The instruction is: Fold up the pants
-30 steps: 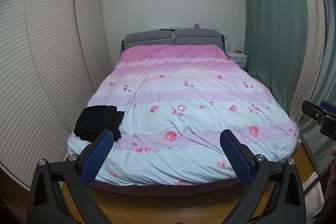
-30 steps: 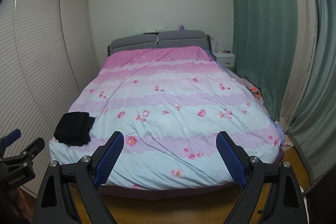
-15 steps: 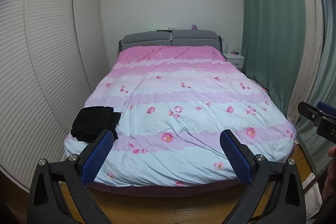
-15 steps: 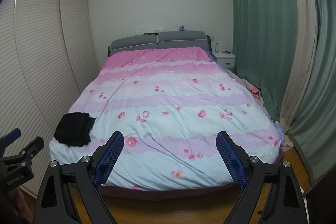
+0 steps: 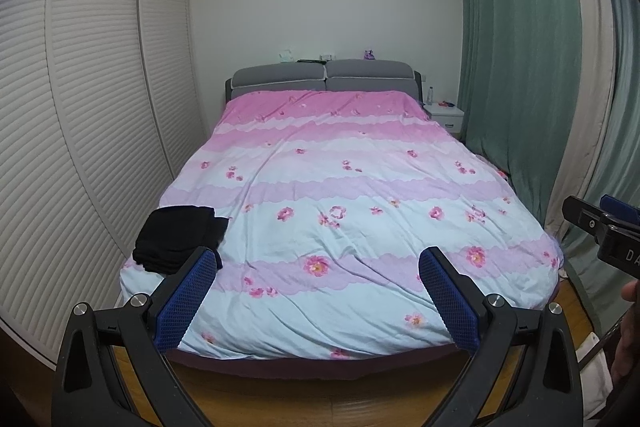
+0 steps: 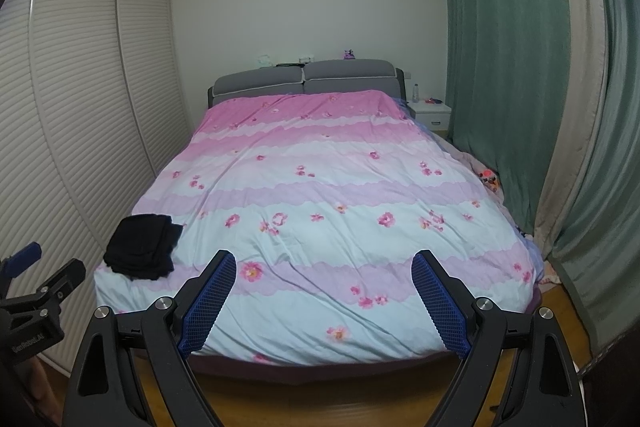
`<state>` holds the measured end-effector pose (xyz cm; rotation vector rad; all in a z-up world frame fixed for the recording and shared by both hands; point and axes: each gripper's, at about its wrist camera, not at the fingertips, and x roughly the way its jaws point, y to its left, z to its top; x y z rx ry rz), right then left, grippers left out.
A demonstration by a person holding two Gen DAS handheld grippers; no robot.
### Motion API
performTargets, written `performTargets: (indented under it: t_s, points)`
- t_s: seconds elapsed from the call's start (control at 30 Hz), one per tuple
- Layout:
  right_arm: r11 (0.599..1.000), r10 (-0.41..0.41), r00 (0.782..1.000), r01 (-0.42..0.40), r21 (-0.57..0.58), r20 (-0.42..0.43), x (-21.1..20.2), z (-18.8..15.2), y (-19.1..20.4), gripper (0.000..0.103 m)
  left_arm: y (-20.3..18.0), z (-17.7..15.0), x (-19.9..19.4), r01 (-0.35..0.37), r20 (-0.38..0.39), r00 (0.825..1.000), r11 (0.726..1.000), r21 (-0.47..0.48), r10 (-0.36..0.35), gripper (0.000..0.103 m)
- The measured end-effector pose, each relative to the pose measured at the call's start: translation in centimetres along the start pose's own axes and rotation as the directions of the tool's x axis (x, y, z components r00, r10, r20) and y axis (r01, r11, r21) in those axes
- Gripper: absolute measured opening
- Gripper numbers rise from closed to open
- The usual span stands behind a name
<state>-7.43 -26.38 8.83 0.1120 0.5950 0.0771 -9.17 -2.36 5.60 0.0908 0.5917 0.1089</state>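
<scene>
Black pants (image 5: 176, 239) lie in a folded pile on the near left corner of the bed, also in the right wrist view (image 6: 142, 246). My left gripper (image 5: 318, 269) is open and empty, held off the foot of the bed, well short of the pants. My right gripper (image 6: 324, 271) is open and empty, also off the foot of the bed. Each gripper shows at the edge of the other's view: the right one (image 5: 608, 235), the left one (image 6: 36, 291).
The bed has a pink, lilac and pale blue flowered duvet (image 5: 352, 187) and a grey headboard (image 5: 322, 77). White louvred wardrobe doors (image 5: 80, 127) run along the left. Green curtains (image 5: 520, 67) and a white nightstand (image 5: 446, 117) stand on the right. Wooden floor (image 5: 320, 399) lies below.
Both grippers have drawn back a little from the bed, more so the left; more of the floor shows. The pants have not moved. The jaws stay open.
</scene>
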Motion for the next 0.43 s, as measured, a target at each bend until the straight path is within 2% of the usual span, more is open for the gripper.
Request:
performTargets:
  t_s: [0.23,0.43]
  points:
    - [1.000,-0.001,1.000,0.001,-0.001,0.000,0.04,-0.04,0.07,0.090,-0.03,-0.16,0.49,-0.005,-0.017,1.000,1.000,-0.007,0.005,0.103]
    - [1.000,0.001,1.000,-0.001,0.002,-0.007,0.55,0.18,0.16,0.090,-0.28,0.03,0.40,-0.010,0.010,1.000,1.000,0.027,0.009,0.103]
